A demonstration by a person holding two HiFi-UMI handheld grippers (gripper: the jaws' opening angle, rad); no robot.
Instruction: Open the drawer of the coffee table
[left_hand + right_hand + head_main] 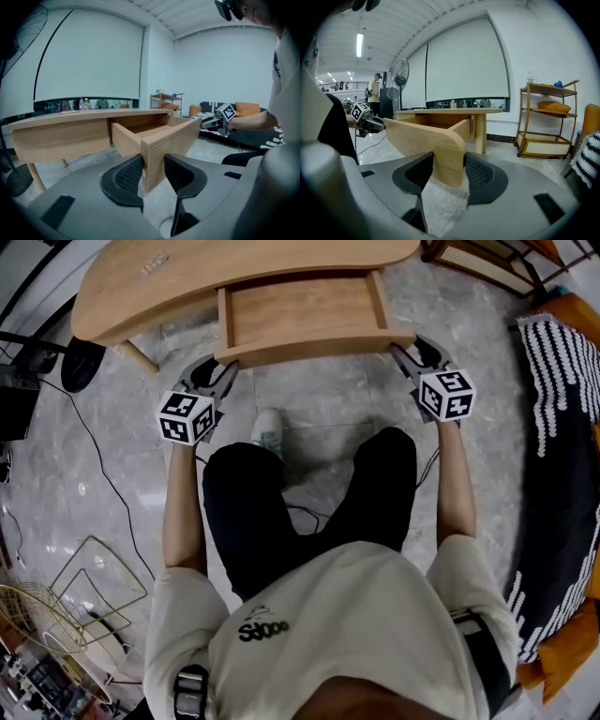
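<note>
The wooden coffee table (178, 282) stands at the top of the head view, with its drawer (300, 307) pulled well out toward me. My left gripper (217, 371) clamps the left corner of the drawer front (314, 347); in the left gripper view both pads (127, 176) press on that corner (161, 150). My right gripper (405, 351) holds the rounded right corner, and the right gripper view shows the board (436, 145) squeezed between its pads (483, 176). The drawer's inside looks bare.
My legs and a pale shoe (269, 432) are just under the drawer front. A black fan base (82, 362) and a cable (103, 474) lie at left, a wire rack (89, 592) at lower left. A striped cushion (562, 381) and a rattan shelf (548, 119) stand to the right.
</note>
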